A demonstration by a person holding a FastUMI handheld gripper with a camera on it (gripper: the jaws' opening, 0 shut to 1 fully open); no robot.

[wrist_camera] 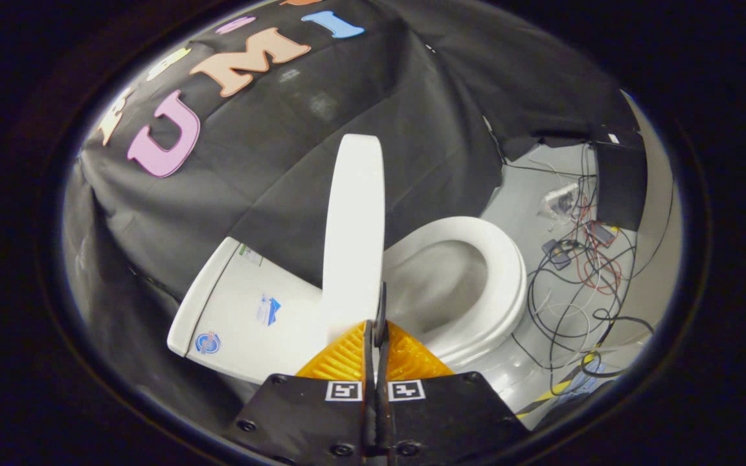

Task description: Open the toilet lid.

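Just ahead of the fingertips, the toilet lid (353,233) is standing raised on its edge, nearly upright, with the open seat (499,272) and bowl lying to one side of it and the tank (243,310) to the other. Taking the lid as the landmark, the gripper (378,327) is sitting right at its lower edge, the two fingers drawn together so that almost no gap is showing between them. Whether they are pinching the lid's thin rim or merely resting closed against it I cannot tell, since the contact is hidden behind the fingers themselves. A closed claw at the rim makes sense as a way of carrying the lid up around its hinge, and the lid is looking close to its resting position against the tank, so the task appears nearly finished. Beyond the lid on the seat side, a tangle of cables (574,278) is lying on the pale floor (528,181), well apart from the toilet. Behind the lid, the black cloth wall (269,162) is hanging as the booth's backdrop. The remaining move probably calls for easing the lid back until it is leaning on the tank, then letting go gently so it is not falling forward.
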